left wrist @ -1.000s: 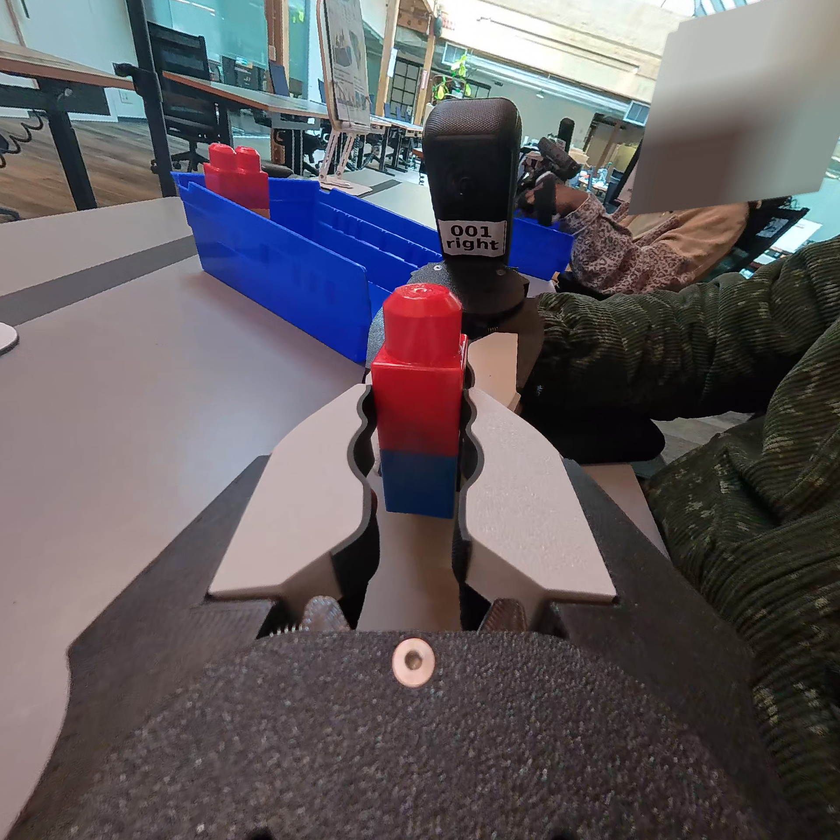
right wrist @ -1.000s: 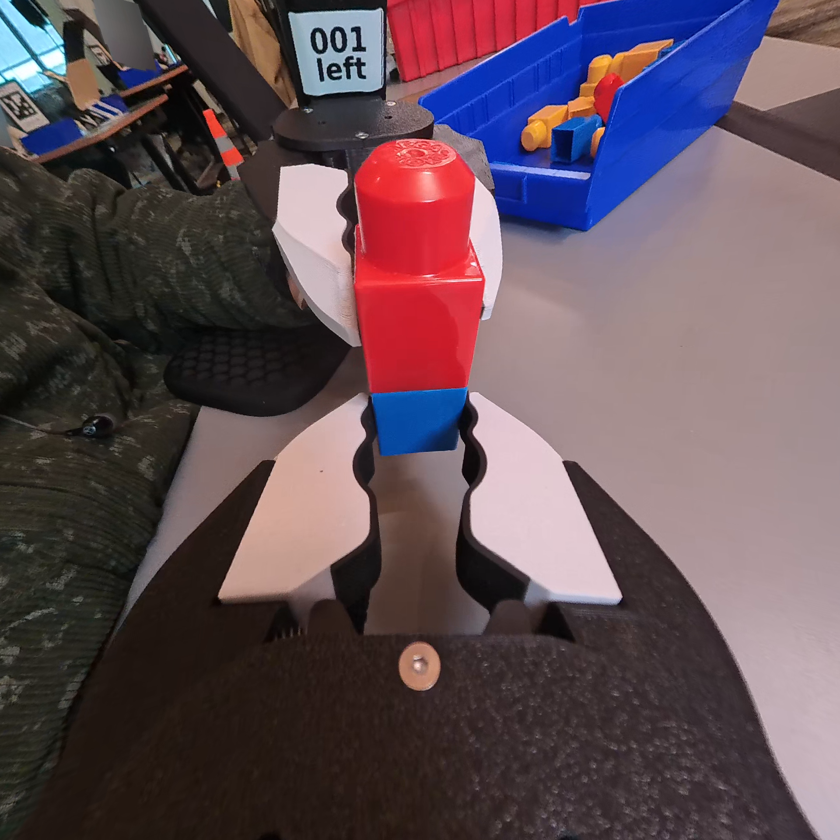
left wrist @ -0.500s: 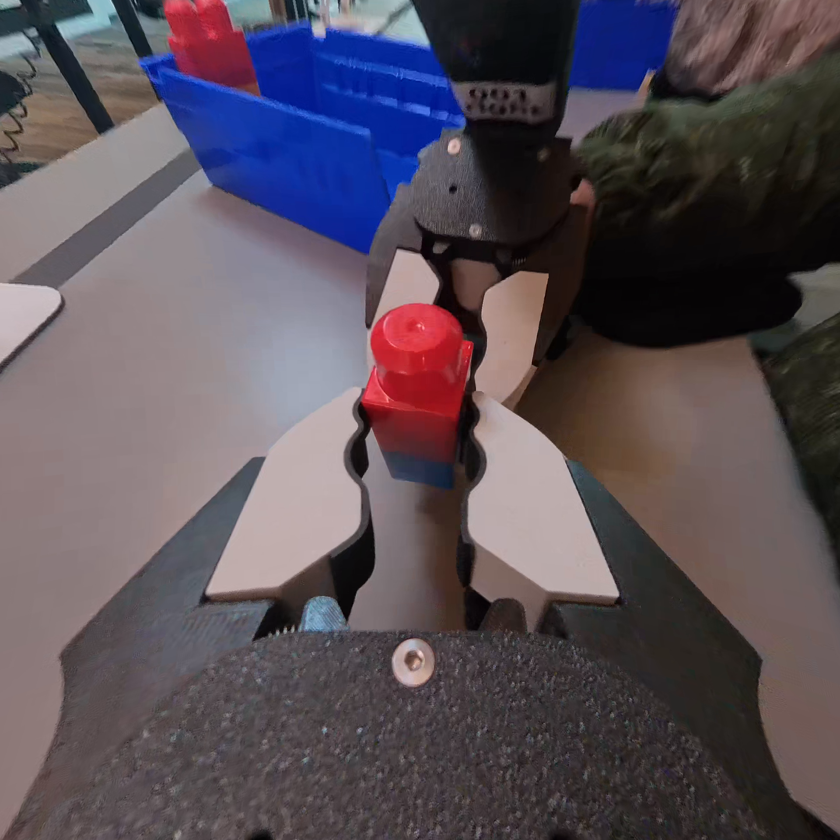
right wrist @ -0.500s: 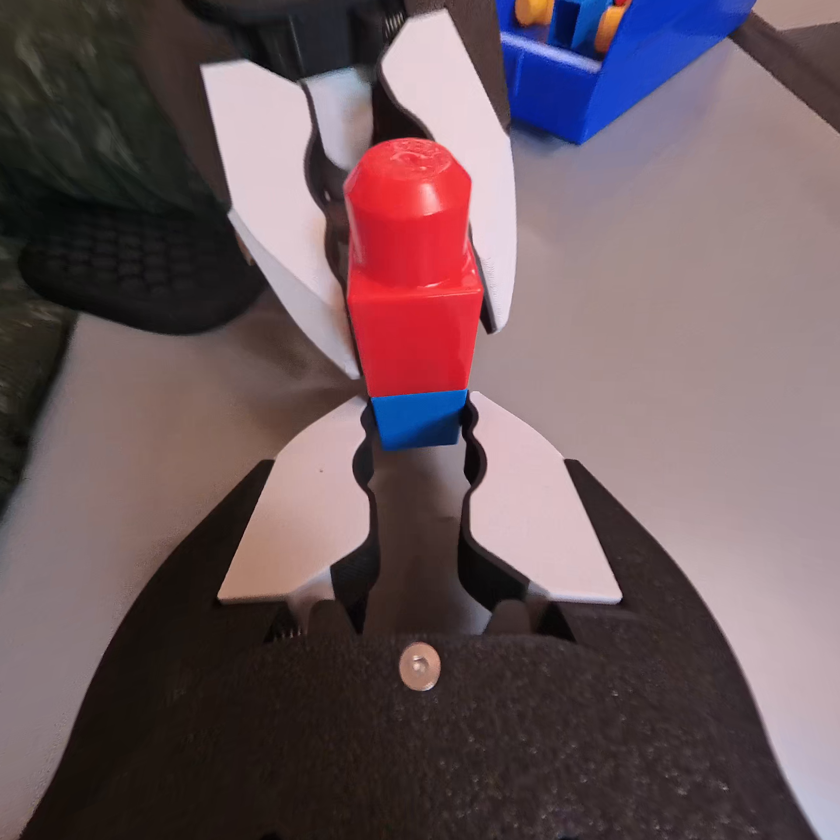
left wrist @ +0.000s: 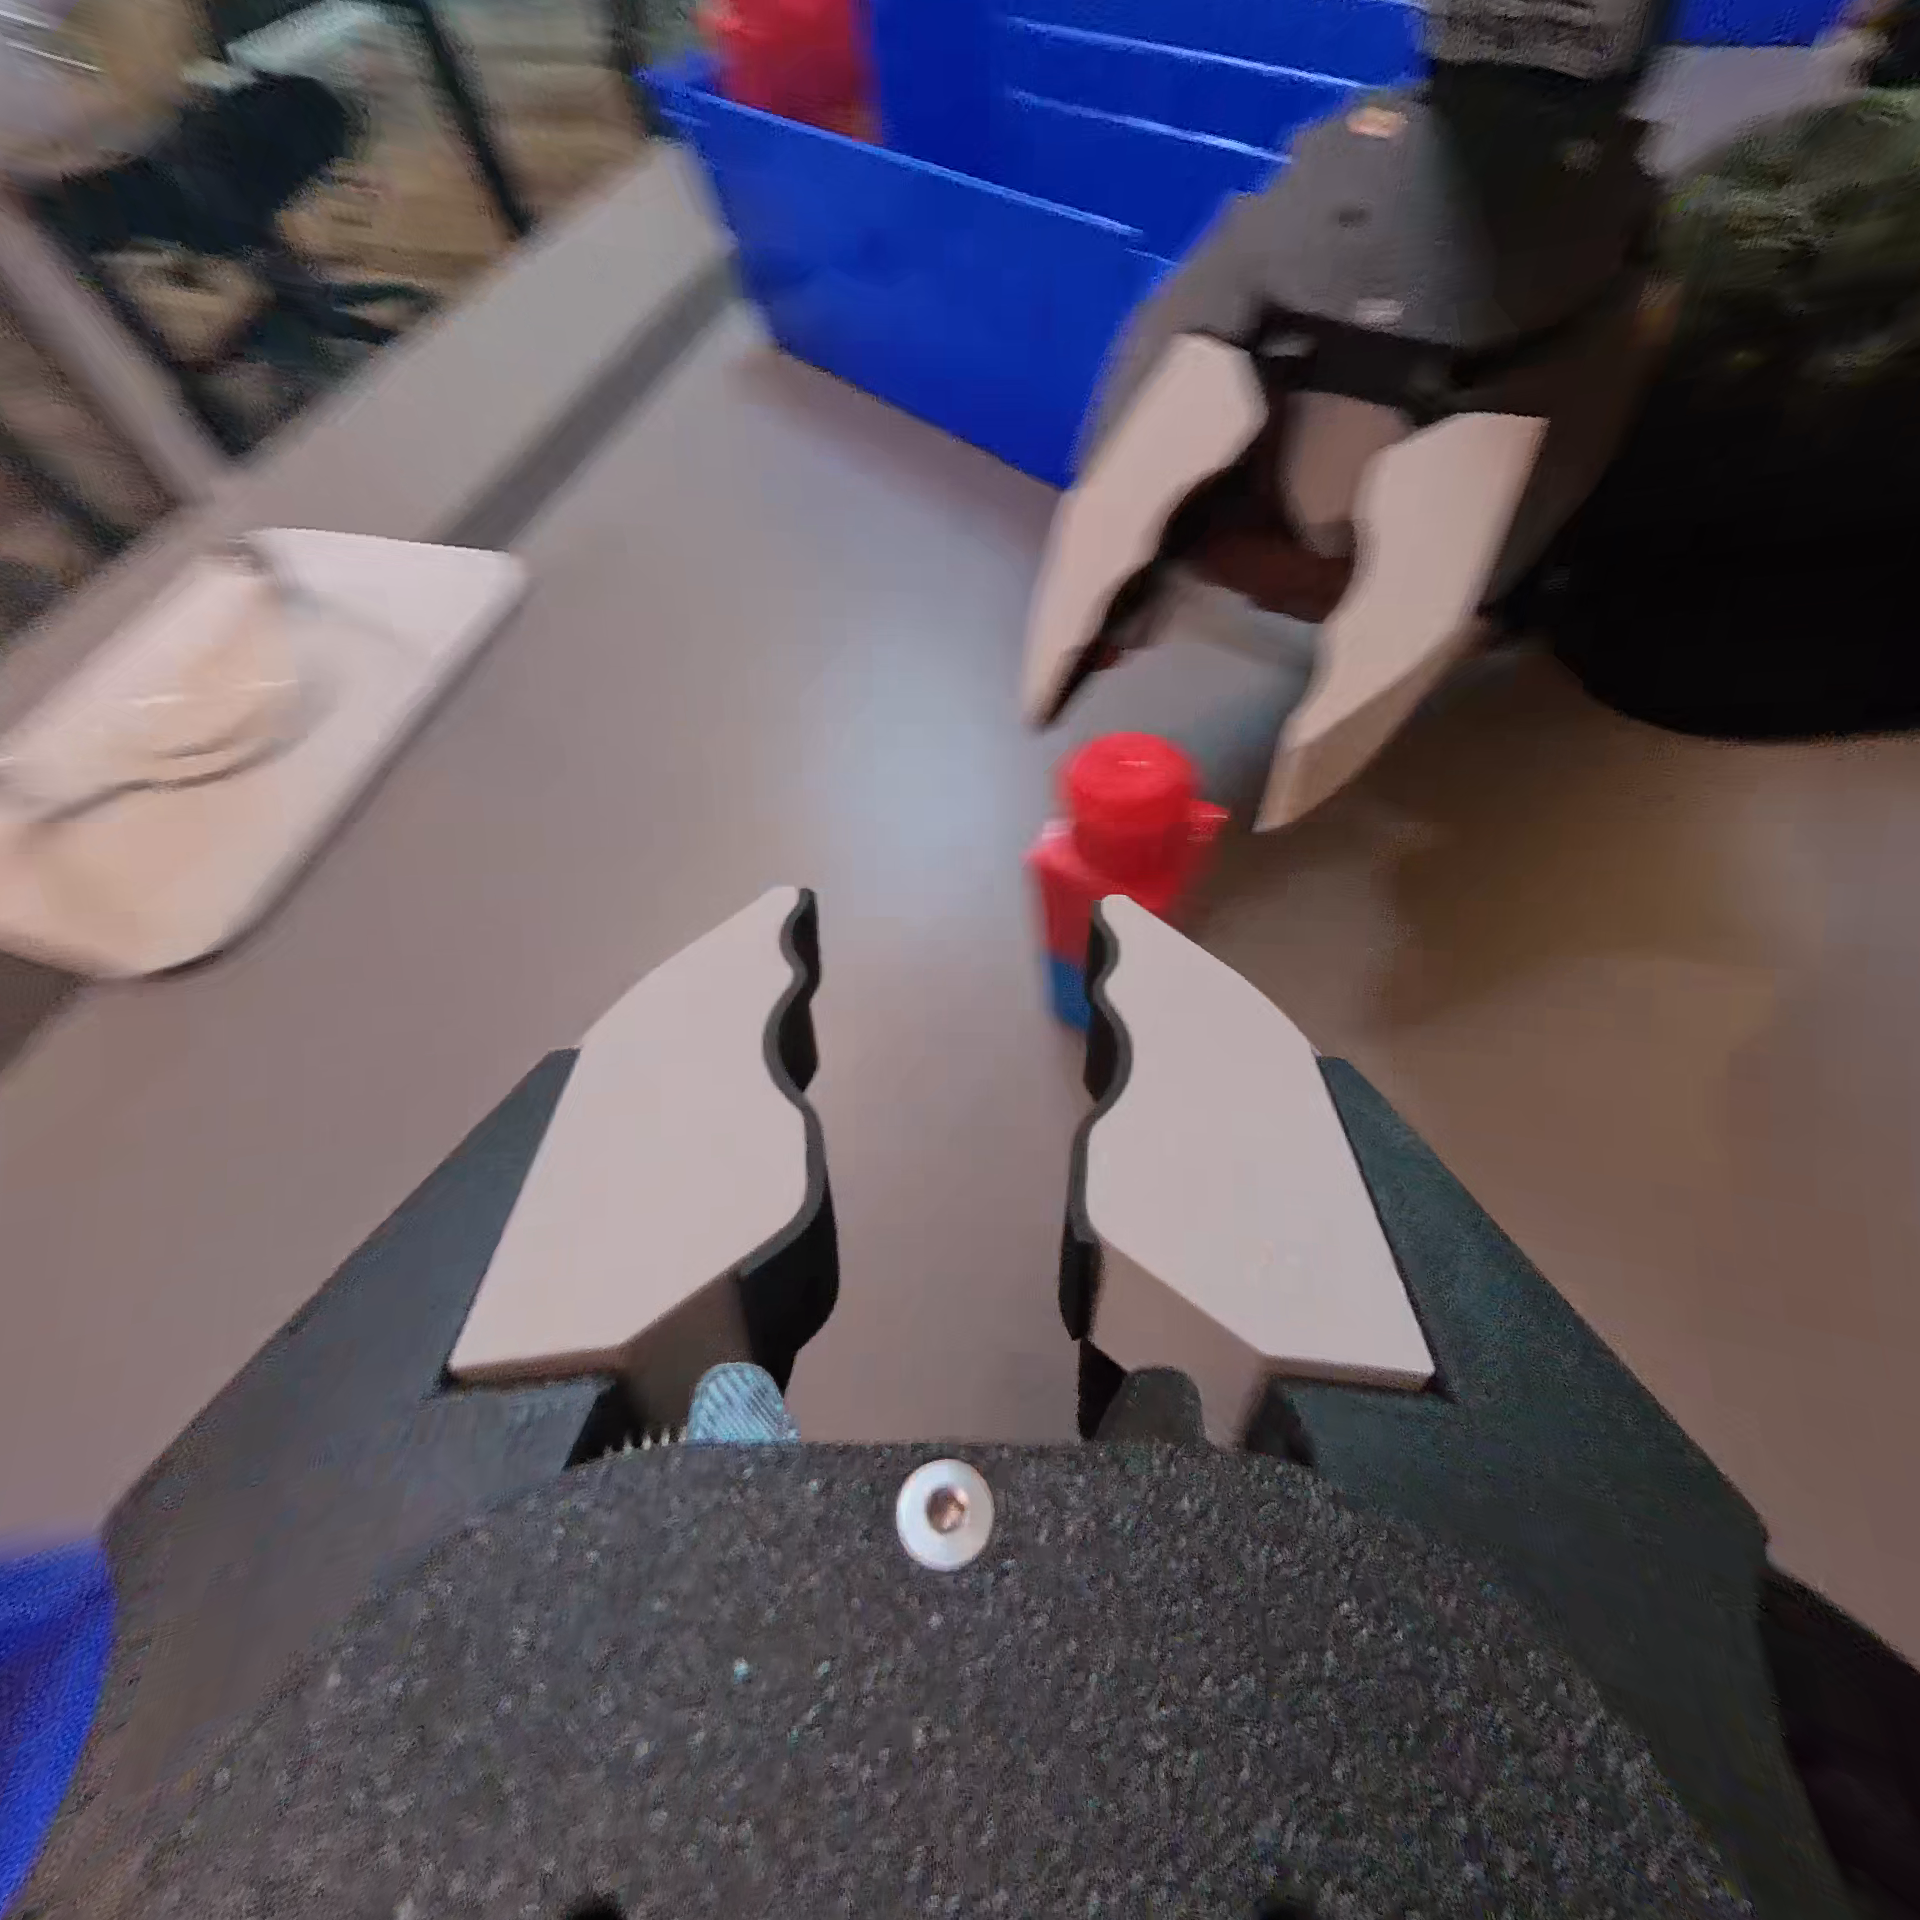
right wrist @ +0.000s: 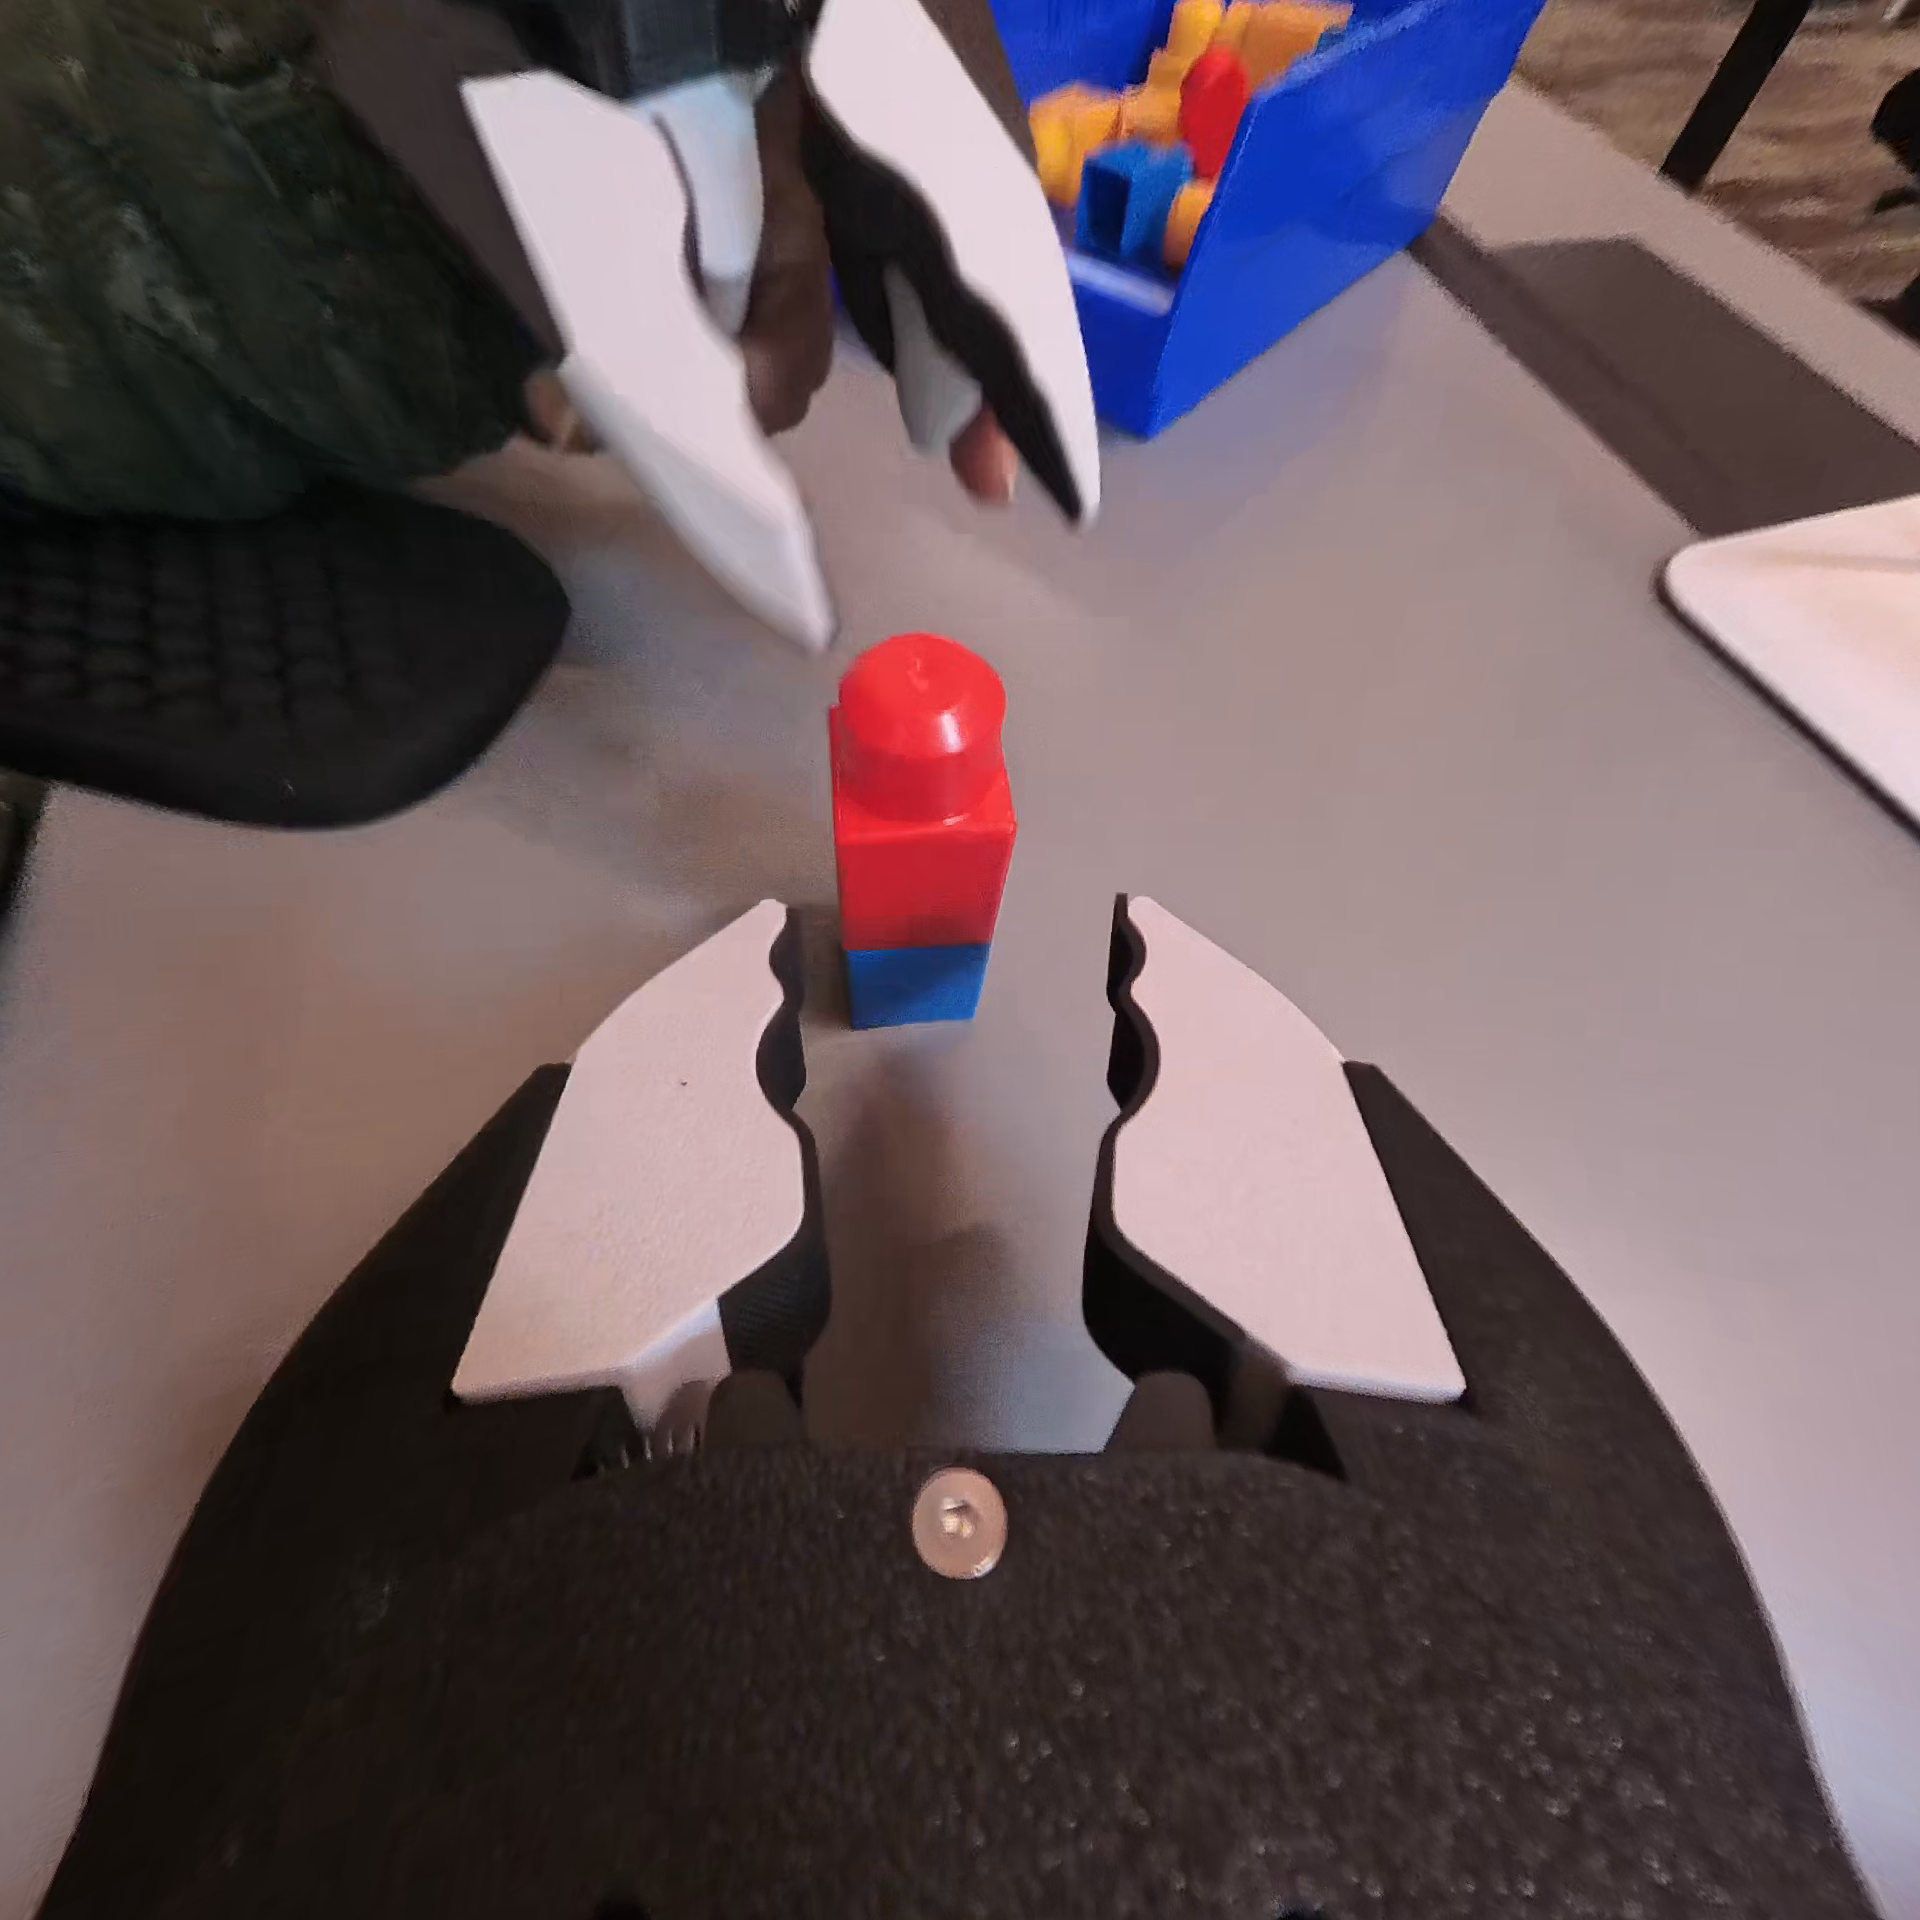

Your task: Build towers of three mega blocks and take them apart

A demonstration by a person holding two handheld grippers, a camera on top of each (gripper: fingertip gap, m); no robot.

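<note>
A small tower (right wrist: 923,831) of a red plastic mega block (right wrist: 921,800) with a round stud, pressed onto a blue plastic block (right wrist: 914,985), stands upright on the smooth grey table (right wrist: 1351,831), free of both tools; whether the red part is one block or two cannot be told. In the right wrist view the right gripper (right wrist: 951,956), black-bodied with pale, wavy-edged fingers (right wrist: 665,1143), points forward and down at the table with its fingers spread wider than the tower and nothing between them; the tower stands just beyond the fingertips, slightly nearer the left-hand one, not touching. Across the tower the left gripper (right wrist: 935,561) hangs above the table, tilted down toward the blocks, its fingers likewise parted and empty, with a fingertip of the person's hand (right wrist: 982,462) showing behind one of them. In the left wrist view the left gripper (left wrist: 951,951) is angled down so that the tower (left wrist: 1122,862) sits just past its right-hand fingertip, partly hidden by it, while the right gripper (left wrist: 1153,769) faces it from beyond the tower, gaping. A blue plastic bin (right wrist: 1299,301) holding yellow, blue and red blocks (right wrist: 1153,156) rests toward the far edge of the table. A dark green knitted sleeve (right wrist: 208,260) and a black honeycomb-textured pad (right wrist: 260,665) lie at the person's side, and a white rounded tray (right wrist: 1818,634) sits at the opposite edge. Both views are motion-blurred.
</note>
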